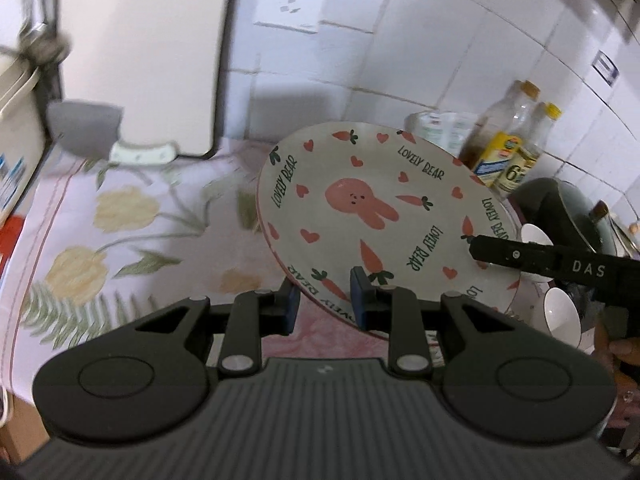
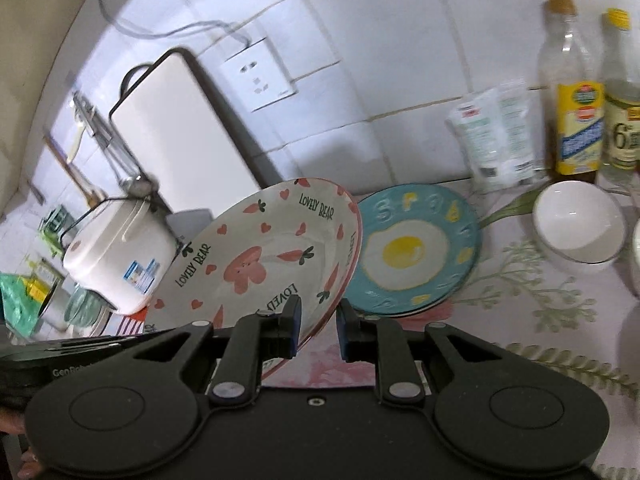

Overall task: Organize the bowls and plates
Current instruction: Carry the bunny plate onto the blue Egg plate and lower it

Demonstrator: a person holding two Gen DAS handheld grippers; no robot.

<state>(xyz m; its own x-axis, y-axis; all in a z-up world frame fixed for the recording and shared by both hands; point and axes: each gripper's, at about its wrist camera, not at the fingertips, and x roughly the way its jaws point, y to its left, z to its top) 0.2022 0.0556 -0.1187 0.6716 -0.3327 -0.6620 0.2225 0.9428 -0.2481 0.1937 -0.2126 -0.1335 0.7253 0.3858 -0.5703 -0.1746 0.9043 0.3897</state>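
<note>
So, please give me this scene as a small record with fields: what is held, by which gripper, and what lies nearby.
held item: rabbit plate, tilted, off the cloth
left gripper: shut on its near rim
right gripper: shut on its rim
nearby plate: blue egg plate, flat on tablecloth
nearby bowl: white bowl
at wall: two bottles

We note the round turquoise fried-egg plate (image 2: 416,248) flat on the floral tablecloth (image 2: 532,300); left of it the tilted rabbit-print ceramic plate (image 2: 256,256), right the white bowl (image 2: 578,228), behind two glass bottles (image 2: 576,92).
</note>
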